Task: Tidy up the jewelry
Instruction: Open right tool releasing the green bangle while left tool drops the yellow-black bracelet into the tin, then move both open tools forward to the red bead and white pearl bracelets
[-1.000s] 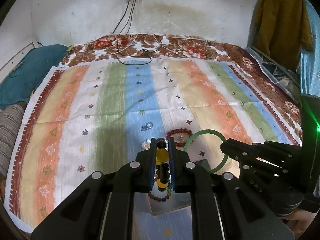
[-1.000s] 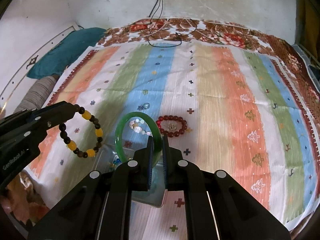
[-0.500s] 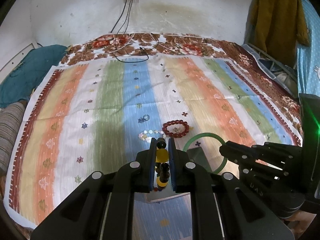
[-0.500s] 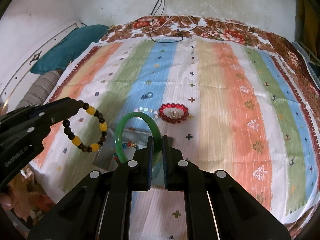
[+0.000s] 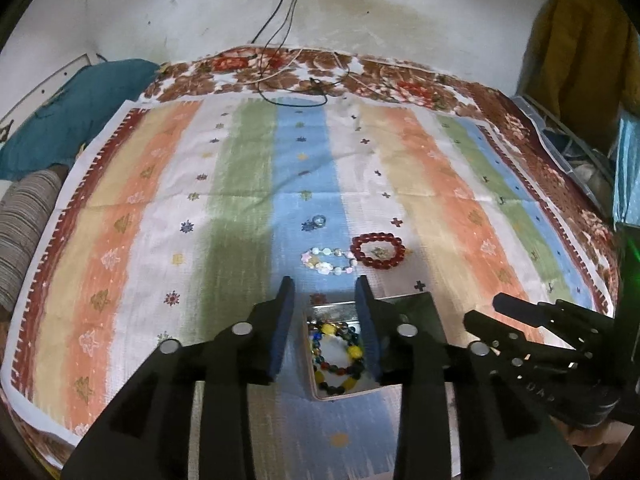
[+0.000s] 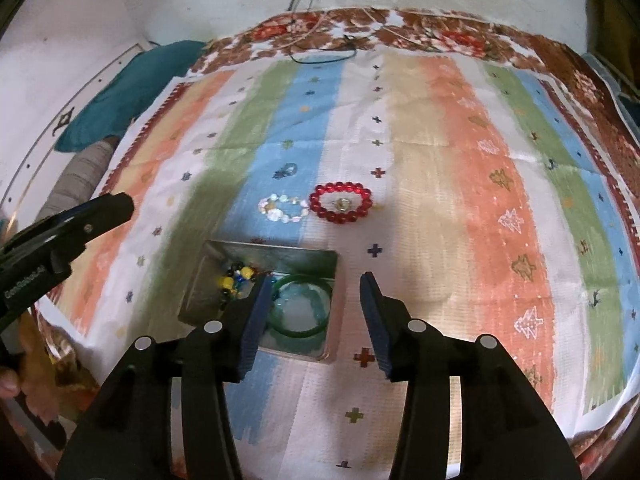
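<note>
A shallow metal tray (image 6: 280, 255) lies on the striped cloth, also in the left wrist view (image 5: 332, 309). A yellow-and-dark bead bracelet (image 5: 340, 364) and a multicoloured bead string lie in its left half. A green bangle (image 6: 300, 312) lies in its right half. My left gripper (image 5: 325, 292) is open and empty above the tray. My right gripper (image 6: 316, 284) is open and empty above the bangle. A red bead bracelet (image 6: 342, 202) with a small ring inside it, a pale bead bracelet (image 6: 282, 209) and a small ring (image 6: 289, 168) lie on the cloth beyond the tray.
The striped cloth (image 5: 440, 184) covers a bed with a floral sheet. Cables (image 5: 296, 84) lie at the far edge by the wall. A teal pillow (image 5: 68, 120) and a striped bolster (image 5: 24, 232) sit at the left. Clothes (image 5: 576, 40) hang at the right.
Both grippers have opened and let go. The yellow-and-dark bracelet dropped from the left gripper into the tray, and the green bangle dropped from the right gripper into the tray.
</note>
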### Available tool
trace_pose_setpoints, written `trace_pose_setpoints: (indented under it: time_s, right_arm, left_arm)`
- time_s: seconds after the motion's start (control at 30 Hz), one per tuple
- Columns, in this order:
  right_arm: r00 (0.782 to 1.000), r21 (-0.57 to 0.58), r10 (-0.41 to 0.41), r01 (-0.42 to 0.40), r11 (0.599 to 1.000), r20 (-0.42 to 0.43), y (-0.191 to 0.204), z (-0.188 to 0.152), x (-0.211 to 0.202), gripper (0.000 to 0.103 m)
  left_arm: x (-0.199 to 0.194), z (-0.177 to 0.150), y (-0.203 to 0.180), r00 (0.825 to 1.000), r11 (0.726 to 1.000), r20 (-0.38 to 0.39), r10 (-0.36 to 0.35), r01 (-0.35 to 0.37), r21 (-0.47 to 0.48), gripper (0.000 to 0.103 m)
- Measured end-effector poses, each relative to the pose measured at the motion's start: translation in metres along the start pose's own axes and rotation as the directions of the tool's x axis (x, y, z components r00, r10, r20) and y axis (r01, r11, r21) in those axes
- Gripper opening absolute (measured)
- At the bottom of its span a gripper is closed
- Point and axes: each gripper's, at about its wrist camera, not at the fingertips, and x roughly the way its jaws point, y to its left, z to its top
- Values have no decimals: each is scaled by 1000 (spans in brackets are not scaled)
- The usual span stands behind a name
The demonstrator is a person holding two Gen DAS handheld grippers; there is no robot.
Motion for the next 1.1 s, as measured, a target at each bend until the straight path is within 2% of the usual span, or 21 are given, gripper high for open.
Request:
trace_pose_setpoints:
  time_s: [0.1,0.13,0.23,0.33,0.53,0.63,0.83,0.93,1.1]
  right_arm:
    - [1000,22,-4,4,1000,-1,-7,6,3,56]
    - [1000,28,-5,5,1000,-1,-8,8,4,58]
    - [1000,46,-4,4,999,-2,-14,15,9,62]
    - [1000,59,6,-6,998,2,-18,23,13,66]
    - [1000,57,-12,12,998,-4,-20,30,19,77]
    - [1000,45,-16,17,999,-21,-21,31,25,82]
    - [998,48,-53,55,997,-31,-26,38,36,83]
    - [996,34,-77,78,996,-34,-25,42,43,83]
    - [994,25,-94,95,995,-49,-28,49,53,83]
  left_arm:
    - [6,4,1,1000,1000,-14,3,-3,0,53]
    - [8,5,2,1000,1000,-20,-2,2,-3,55]
    - [17,8,6,998,999,-48,-42,40,-27,56]
    - [26,11,10,997,998,-68,-47,43,-49,59]
    - [43,15,15,994,997,-101,-44,38,-62,76]
    - [52,15,15,991,997,-124,-55,49,-52,81]
    - [76,19,21,983,996,-177,-58,46,-72,86]
    - [88,20,19,981,999,-196,-9,1,-41,86]
    - [100,26,22,978,999,-206,6,-14,-34,86]
